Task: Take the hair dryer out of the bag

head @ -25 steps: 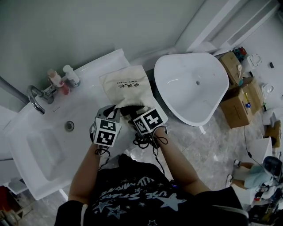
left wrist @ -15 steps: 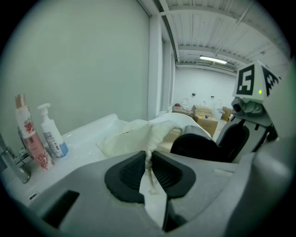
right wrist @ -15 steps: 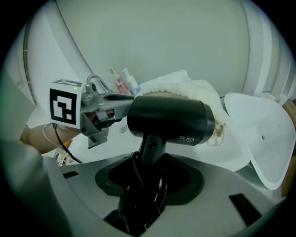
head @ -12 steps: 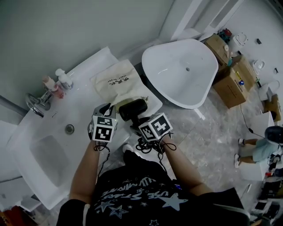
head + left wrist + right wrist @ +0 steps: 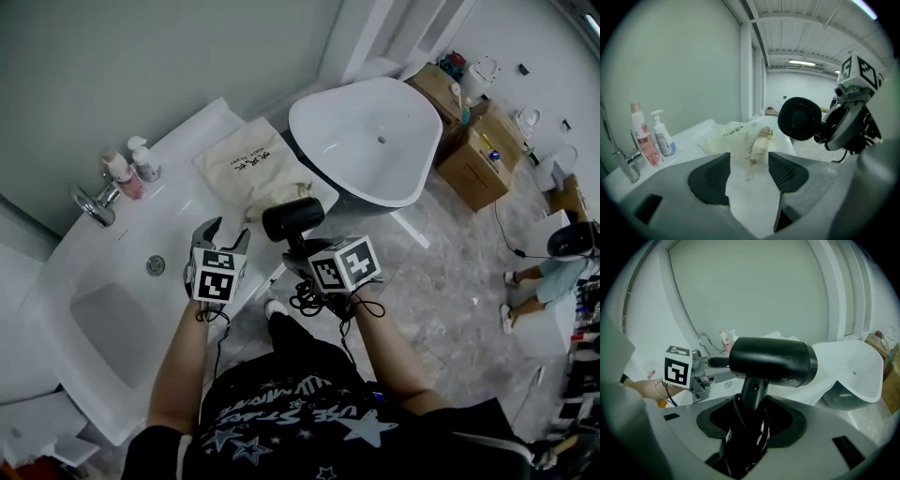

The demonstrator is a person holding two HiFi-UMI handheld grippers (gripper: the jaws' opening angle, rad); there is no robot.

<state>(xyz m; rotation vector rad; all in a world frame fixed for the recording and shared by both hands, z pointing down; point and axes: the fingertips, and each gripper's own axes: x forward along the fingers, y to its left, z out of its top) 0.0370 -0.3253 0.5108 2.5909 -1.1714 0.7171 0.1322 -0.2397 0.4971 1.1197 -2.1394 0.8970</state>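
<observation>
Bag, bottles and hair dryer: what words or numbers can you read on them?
No text here can be read for sure.
Bag: black print, too blurred to read.
Pink bottle and pump bottle: labels too small to read.
Hair dryer: tiny pale marks, too small to read.

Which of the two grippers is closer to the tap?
Left. The left gripper, jaws opening with nothing between them, hovers beside the sink across from the tap. The right gripper, holding the hair dryer, is farther off, past the counter's edge.

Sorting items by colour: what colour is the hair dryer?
The hair dryer is black; right gripper view shows it best.
</observation>
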